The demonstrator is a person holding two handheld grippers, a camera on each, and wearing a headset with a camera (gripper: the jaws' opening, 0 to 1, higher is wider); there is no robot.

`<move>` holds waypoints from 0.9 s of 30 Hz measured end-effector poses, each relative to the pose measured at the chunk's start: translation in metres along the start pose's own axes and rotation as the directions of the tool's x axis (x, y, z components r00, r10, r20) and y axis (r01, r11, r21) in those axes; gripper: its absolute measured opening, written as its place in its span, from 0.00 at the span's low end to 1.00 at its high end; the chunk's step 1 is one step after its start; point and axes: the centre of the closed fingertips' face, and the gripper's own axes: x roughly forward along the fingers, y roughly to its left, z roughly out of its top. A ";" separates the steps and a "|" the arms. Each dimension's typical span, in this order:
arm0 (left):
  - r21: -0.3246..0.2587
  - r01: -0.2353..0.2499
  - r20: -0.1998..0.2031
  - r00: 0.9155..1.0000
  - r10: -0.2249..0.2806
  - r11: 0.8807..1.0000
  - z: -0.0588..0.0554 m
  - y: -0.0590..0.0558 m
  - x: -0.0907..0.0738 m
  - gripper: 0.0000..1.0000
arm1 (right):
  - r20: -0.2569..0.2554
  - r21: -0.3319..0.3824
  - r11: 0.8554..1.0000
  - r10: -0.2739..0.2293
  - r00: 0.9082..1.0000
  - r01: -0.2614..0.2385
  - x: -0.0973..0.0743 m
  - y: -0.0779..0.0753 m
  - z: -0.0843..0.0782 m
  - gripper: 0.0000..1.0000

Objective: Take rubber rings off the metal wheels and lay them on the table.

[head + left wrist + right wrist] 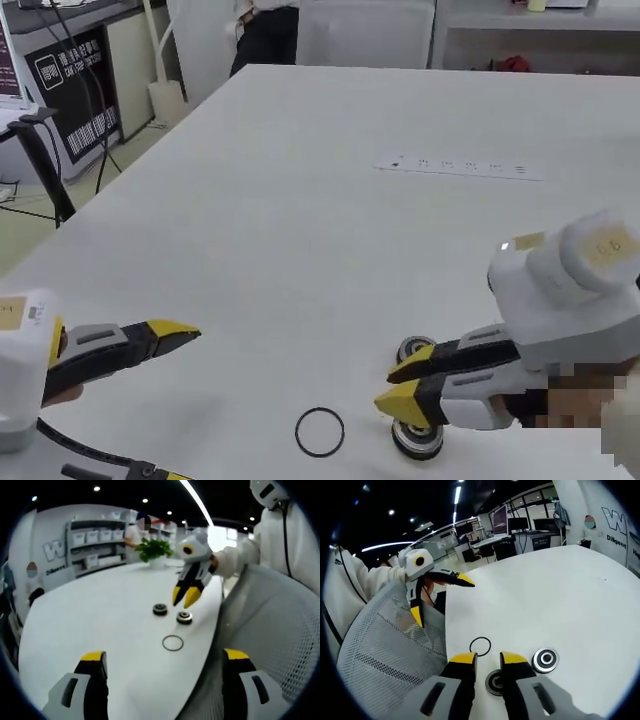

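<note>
Ring removal, second wheel: one rubber ring (320, 432) lies loose on the table (300, 200). My right gripper (385, 390), jaws narrowly parted and empty, hovers over the near metal wheel (417, 438). My left gripper (445, 605) gapes wide, empty. Next, I judge: pinch that wheel's ring.

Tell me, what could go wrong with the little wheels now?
1. The right gripper hovers by the nearer round metal wheel. Its yellow-tipped fingers may nudge it, so it could slide toward the edge of the white table.
2. The thin black rubber ring lies close to that edge, so the wide-open left gripper might knock it off.
</note>
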 end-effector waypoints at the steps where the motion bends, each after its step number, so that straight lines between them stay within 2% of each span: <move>1: 0.001 0.000 0.000 1.000 0.000 1.000 0.000 0.000 0.000 0.97 | 0.004 -0.001 1.000 -0.004 1.000 0.004 -0.002 -0.001 0.001 0.16; 8: 0.012 0.010 -0.004 1.000 -0.010 1.000 0.005 -0.002 -0.001 0.97 | 0.038 0.006 0.999 -0.051 0.998 0.051 -0.020 -0.009 0.001 0.18; 17: 0.017 0.032 -0.002 0.999 -0.032 0.999 0.013 -0.003 0.000 0.98 | 0.082 0.048 0.996 -0.085 0.993 0.081 -0.045 -0.020 -0.013 0.20; 20: 0.025 0.036 0.002 0.999 -0.036 0.999 0.019 -0.003 -0.001 0.98 | 0.094 0.051 0.996 -0.082 0.992 0.077 -0.052 -0.019 -0.018 0.21; 27: 0.049 0.057 0.010 0.998 -0.057 0.997 0.035 -0.002 -0.003 0.98 | 0.086 0.057 0.994 -0.100 0.991 0.095 -0.056 -0.020 -0.034 0.21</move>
